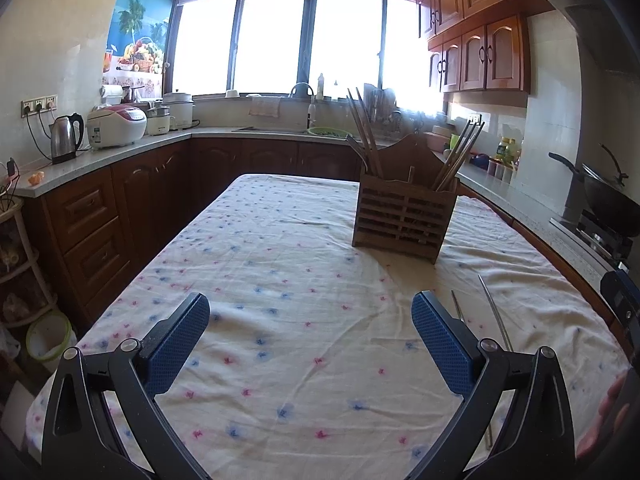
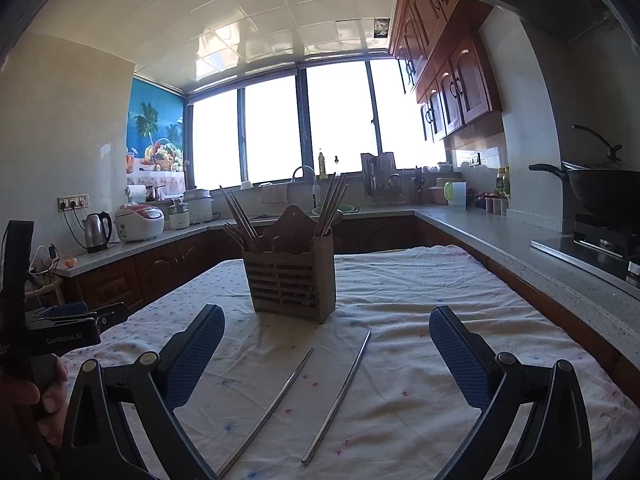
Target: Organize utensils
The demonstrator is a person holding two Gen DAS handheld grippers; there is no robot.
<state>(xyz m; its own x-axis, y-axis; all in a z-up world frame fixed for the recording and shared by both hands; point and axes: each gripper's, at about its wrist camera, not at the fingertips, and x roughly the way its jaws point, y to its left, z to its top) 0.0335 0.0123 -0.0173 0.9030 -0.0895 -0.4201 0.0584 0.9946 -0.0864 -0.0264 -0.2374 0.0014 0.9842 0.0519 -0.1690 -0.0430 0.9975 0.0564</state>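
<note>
Two metal chopsticks flat on the flowery cloth, side by side but apart, just in front of the wooden holder. More sticks upright inside it, on both sides. Right gripper above the two chopsticks, fingers wide apart, nothing held. Left gripper over bare cloth, fingers wide apart too, chopsticks just beside its right finger.
</note>
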